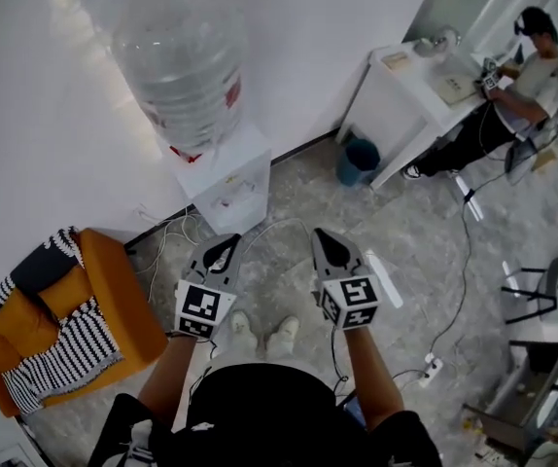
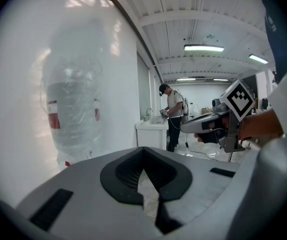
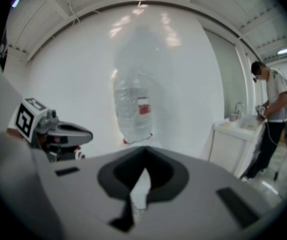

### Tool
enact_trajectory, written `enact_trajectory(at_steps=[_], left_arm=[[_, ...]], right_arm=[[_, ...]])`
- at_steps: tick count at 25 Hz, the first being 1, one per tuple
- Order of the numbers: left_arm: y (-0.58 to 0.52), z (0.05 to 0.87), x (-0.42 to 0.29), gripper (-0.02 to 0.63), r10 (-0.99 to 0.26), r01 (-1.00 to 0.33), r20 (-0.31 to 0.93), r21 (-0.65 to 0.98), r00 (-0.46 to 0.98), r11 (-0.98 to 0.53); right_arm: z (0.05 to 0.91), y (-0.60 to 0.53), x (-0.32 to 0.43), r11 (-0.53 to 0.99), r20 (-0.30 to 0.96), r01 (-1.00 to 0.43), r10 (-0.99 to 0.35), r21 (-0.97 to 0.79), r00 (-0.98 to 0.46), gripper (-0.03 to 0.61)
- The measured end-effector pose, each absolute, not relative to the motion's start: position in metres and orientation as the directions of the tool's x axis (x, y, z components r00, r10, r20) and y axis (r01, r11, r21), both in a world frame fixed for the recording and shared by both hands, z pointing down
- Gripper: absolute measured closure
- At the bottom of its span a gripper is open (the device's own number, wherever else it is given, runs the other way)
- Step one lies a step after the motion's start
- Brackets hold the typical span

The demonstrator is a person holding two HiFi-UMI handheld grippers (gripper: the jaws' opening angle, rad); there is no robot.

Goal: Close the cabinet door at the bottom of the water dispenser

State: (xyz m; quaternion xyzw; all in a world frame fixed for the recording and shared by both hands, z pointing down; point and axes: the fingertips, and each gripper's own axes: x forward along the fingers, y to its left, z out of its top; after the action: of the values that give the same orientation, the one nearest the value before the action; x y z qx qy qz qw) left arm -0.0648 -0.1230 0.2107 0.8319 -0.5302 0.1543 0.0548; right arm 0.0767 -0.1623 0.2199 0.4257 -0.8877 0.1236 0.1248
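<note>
The white water dispenser [image 1: 223, 178] stands against the wall with a big clear bottle [image 1: 182, 61] on top. From above I cannot see its bottom cabinet door. My left gripper [image 1: 228, 241] and right gripper [image 1: 320, 234] are held side by side in the air, short of the dispenser and touching nothing. Both are shut and empty. In the left gripper view the closed jaws of the left gripper [image 2: 143, 151] point past the bottle [image 2: 73, 114], with the right gripper [image 2: 188, 128] beside them. In the right gripper view the right gripper [image 3: 144, 151] faces the bottle [image 3: 133, 109].
An orange armchair [image 1: 114, 290] with striped cloth sits at the left. A white desk [image 1: 410, 95] with a seated person [image 1: 527, 76] and a blue bin [image 1: 359, 160] are at the back right. Cables [image 1: 464, 261] and a power strip [image 1: 430, 366] lie on the floor.
</note>
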Motion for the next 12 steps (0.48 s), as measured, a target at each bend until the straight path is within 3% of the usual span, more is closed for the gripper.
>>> enact_trajectory(at_steps=[12], left_arm=[[-0.126, 0.121, -0.077, 0.606, -0.922, -0.916, 0.147, -0.135, 0.358, -0.377]], right_arm=[[0.126, -0.161, 0.071, 0.628, 0.159, -0.777, -0.763, -0.051, -0.627, 0.545]])
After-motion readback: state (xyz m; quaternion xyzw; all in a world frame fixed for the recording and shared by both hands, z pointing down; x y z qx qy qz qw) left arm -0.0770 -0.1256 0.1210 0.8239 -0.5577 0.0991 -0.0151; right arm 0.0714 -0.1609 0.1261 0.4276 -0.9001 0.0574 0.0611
